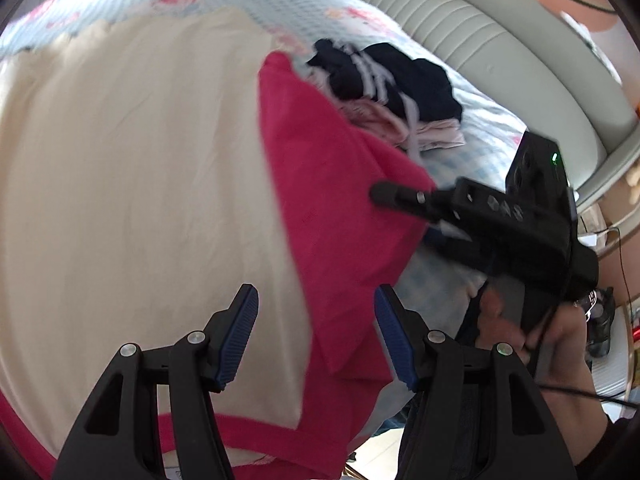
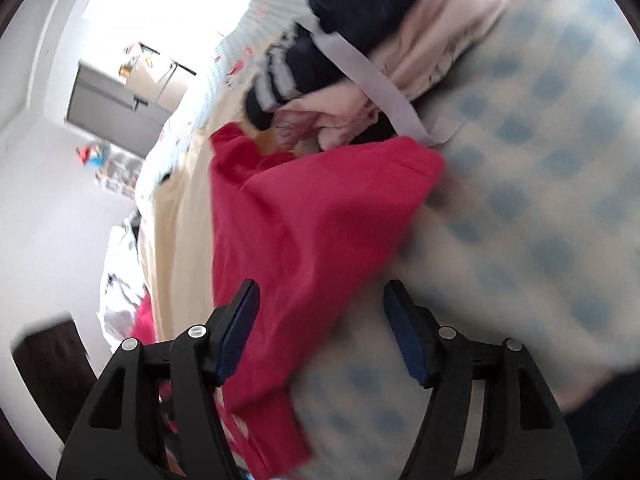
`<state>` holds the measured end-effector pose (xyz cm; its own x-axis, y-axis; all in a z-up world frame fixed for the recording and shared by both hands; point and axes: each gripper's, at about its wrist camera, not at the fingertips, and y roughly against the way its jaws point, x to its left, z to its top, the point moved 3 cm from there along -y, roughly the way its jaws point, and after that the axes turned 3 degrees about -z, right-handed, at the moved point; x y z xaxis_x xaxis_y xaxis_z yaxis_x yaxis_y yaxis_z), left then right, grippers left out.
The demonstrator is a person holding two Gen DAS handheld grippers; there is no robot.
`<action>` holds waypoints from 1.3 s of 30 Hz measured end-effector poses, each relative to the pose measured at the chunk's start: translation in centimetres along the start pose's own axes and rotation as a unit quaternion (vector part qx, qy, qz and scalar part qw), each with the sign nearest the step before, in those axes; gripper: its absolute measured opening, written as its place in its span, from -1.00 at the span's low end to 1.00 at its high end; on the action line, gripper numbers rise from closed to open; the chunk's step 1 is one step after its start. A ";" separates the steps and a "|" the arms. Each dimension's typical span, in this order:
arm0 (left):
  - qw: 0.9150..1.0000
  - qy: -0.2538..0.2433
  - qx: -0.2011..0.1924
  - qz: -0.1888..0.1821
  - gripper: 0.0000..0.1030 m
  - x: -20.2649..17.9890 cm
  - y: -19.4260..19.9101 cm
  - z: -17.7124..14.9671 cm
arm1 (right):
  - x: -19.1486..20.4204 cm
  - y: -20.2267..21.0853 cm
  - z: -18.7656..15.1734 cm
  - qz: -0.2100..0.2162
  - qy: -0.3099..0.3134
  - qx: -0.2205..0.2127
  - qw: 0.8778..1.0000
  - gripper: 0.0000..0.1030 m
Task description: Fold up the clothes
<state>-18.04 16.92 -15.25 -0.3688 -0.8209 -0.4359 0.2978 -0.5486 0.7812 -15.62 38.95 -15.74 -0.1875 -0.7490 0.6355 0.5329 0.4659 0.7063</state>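
Observation:
A cream garment (image 1: 132, 168) with a red sleeve (image 1: 340, 208) and red trim lies spread on the bed. In the left wrist view my left gripper (image 1: 316, 300) hangs open above the seam where cream meets red, with nothing pinched between its blue pads. My right gripper (image 1: 400, 200), held by a hand (image 1: 496, 316), reaches in from the right over the sleeve's outer edge. In the right wrist view the right gripper (image 2: 320, 300) has its jaws apart over the red sleeve (image 2: 312, 220); the cloth lies under them, and the pads do not press it.
A pile of clothes, navy with white stripes over pink pieces (image 1: 392, 84) (image 2: 352, 52), sits just beyond the sleeve. The bed has a blue checked sheet (image 1: 484, 132) (image 2: 540, 168). A padded grey headboard (image 1: 492, 36) curves along the right. A dark cable (image 1: 580, 392) trails by the hand.

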 end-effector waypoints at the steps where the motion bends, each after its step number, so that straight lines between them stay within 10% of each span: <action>1: 1.000 0.006 0.003 0.001 0.21 0.4 0.0 -0.2 | 0.6 -0.3 0.4 0.004 0.013 -0.009 1.000 -0.61; 4: 1.000 0.025 0.009 0.001 0.21 1.5 0.1 -0.6 | 2.9 0.1 1.3 0.002 0.058 -0.043 0.997 -0.91; 12: 0.998 0.053 -0.035 -0.018 0.21 2.7 2.4 -0.1 | 8.4 6.8 3.8 0.056 0.107 -0.119 0.985 -0.96; 23: 0.991 0.110 -0.075 0.032 0.21 8.3 6.4 -1.4 | 15.7 0.0 -5.6 0.054 0.260 -0.021 0.964 -0.68; 34: 0.995 -0.019 -0.067 -0.076 0.22 -0.1 3.9 3.1 | 7.5 5.1 -4.9 0.031 0.114 -0.054 0.991 -0.29; 39: 0.992 -0.106 -0.020 -0.060 0.26 -5.1 -0.5 4.6 | 3.8 6.9 -4.2 -0.015 0.077 -0.070 0.995 -0.12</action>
<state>-20.33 22.11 -11.32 -0.5799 -0.6994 -0.4177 0.2734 -0.6501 0.7089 -9.21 37.31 -9.74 -0.0824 -0.8292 0.5528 0.6402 0.3811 0.6670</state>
